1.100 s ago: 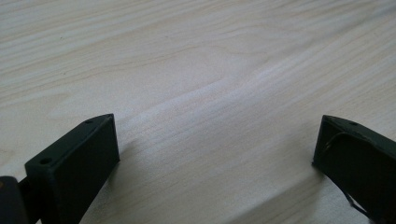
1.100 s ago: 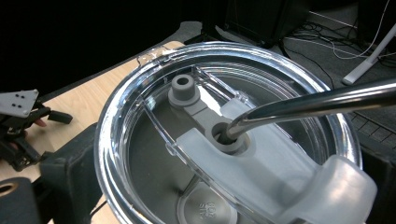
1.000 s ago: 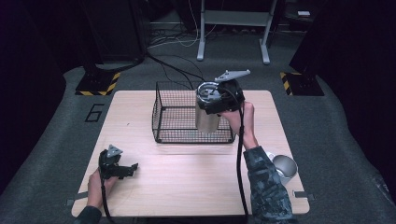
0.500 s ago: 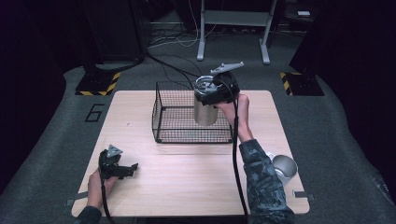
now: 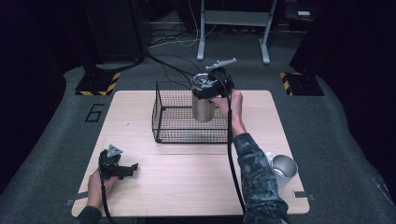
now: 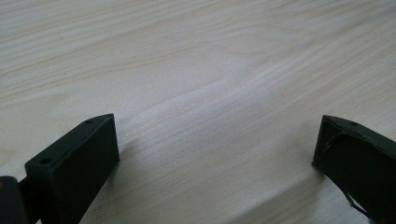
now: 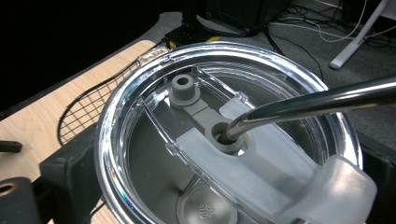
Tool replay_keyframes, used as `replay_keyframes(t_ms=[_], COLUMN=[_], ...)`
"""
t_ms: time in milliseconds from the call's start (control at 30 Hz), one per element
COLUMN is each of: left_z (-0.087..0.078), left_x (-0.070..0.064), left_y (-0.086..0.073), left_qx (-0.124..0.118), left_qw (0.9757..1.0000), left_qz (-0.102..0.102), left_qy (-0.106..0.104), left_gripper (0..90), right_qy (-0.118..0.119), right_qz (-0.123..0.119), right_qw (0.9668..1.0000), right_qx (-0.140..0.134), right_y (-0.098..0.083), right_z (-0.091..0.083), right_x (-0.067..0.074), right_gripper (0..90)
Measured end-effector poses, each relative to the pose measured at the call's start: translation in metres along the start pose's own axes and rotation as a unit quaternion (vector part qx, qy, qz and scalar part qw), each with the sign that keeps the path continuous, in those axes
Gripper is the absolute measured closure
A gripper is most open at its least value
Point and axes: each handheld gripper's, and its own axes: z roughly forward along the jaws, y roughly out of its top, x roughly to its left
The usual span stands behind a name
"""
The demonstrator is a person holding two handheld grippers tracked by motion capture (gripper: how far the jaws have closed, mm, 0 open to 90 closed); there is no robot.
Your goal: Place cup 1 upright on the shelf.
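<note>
My right gripper (image 5: 211, 88) is shut on the rim of a steel tumbler (image 5: 203, 108), holding it upright inside the right half of a black wire basket (image 5: 161, 112). I cannot tell whether its base touches the basket floor. In the right gripper view the tumbler's clear lid (image 7: 187, 116) sits between the jaws, with a metal straw (image 7: 317, 100) through its hole and the basket's mesh (image 7: 88, 109) beyond. My left gripper (image 5: 127, 169) rests open on the wooden table (image 5: 187, 186) at the front left. Its jaws (image 6: 215, 154) stand wide apart over bare wood.
A steel mug (image 5: 283, 169) stands near the table's front right edge, beside the right forearm. Dark carpet surrounds the table, with cables and stand legs behind it. Yellow-black striped bases sit at both back corners.
My right gripper has carried the tumbler a little to the left, from the basket's right wall further in over the basket. The left gripper has not moved.
</note>
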Motion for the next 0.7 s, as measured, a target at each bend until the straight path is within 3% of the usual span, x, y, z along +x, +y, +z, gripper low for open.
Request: replay_keyframes(t_ms=[700], left_z=[0.0], left_x=[-0.001], left_y=[0.0], left_qx=[0.0], left_qw=[1.0], left_qz=[-0.005], left_qy=[-0.002], left_gripper=[0.0], right_qy=[-0.006], right_qz=[0.031], right_qw=[0.9993], right_qx=[0.018], right_y=[-0.003], right_z=[0.055], right_x=[-0.012], right_gripper=[3.6])
